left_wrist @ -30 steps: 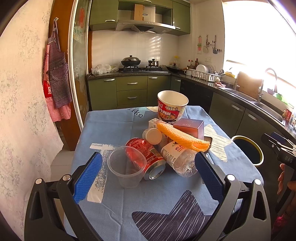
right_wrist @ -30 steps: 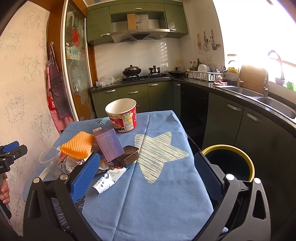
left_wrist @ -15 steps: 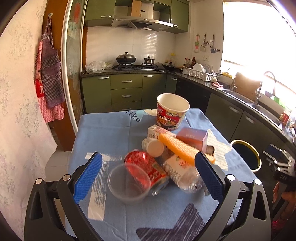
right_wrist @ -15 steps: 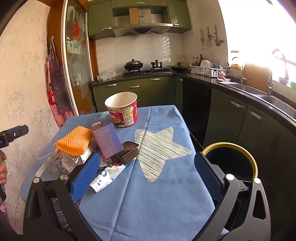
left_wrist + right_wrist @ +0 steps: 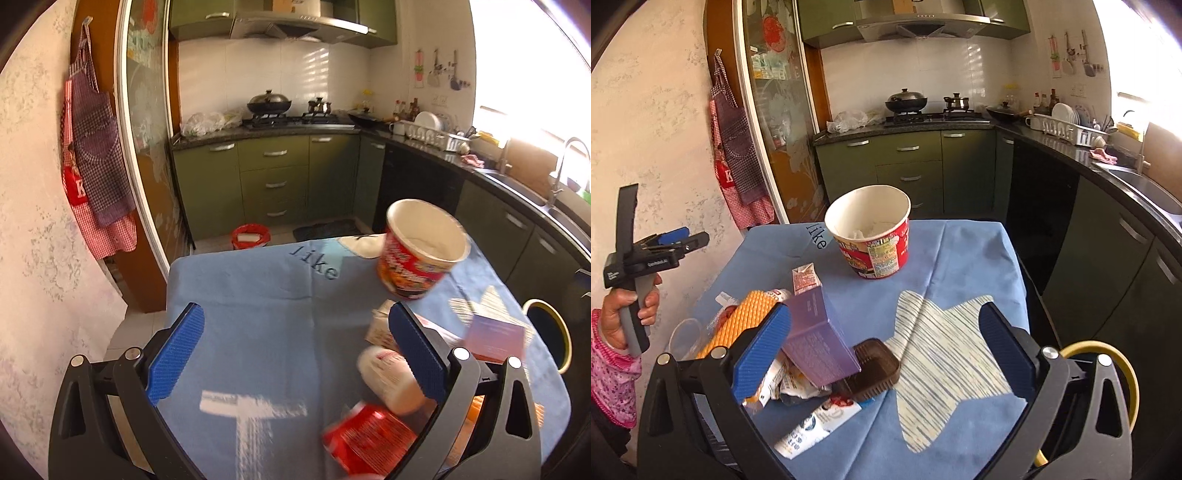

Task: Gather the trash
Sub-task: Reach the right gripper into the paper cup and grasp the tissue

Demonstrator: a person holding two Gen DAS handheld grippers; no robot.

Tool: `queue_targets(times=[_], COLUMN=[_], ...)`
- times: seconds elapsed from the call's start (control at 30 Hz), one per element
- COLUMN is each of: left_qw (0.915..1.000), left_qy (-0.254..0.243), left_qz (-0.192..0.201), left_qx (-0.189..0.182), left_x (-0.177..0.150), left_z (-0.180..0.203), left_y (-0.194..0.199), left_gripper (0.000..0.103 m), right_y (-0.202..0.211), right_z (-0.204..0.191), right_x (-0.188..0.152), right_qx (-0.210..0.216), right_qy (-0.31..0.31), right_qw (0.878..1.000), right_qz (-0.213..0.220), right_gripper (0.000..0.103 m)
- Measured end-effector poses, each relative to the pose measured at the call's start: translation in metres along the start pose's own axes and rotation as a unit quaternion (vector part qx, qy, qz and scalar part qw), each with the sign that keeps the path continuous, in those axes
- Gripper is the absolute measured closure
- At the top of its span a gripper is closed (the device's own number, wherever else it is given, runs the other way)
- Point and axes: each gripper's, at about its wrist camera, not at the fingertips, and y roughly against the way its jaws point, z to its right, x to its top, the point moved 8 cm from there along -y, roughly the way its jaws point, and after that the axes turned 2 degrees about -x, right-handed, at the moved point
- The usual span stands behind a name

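Blue-padded left gripper [image 5: 295,354] and right gripper [image 5: 886,354] both hang wide open and empty over the trash pile [image 5: 798,347] on the blue tablecloth [image 5: 960,258], so best bet's picking the purple cardboard box [image 5: 816,332] squarely first, then the yellow-rimmed bin [image 5: 1123,373].

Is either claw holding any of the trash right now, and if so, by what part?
No. The left claw and the right claw are both open with nothing between their pads; the noodle cup stands untouched on the table.
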Motion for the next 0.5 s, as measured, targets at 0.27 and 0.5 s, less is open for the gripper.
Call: queue_targets(times=[0.27,0.5], left_qw=[0.9982,0.9977], left_qy=[0.044,0.035], left_qz=[-0.04,-0.058], left_qx=[-0.01,-0.011], left_x=[0.002,-0.017], left_z=[-0.032,-0.023], left_y=[-0.096,-0.131], left_gripper=[0.004,0.004], right_y=[-0.068,-0.153], right_z=[-0.017,-0.027], right_x=[0.066,0.098], right_qx=[0.048,0.065], right_qy=[0.029,0.038], right_qw=[0.998,0.989], right_qz=[-0.038,-0.129], right_gripper=[0.033,0.038])
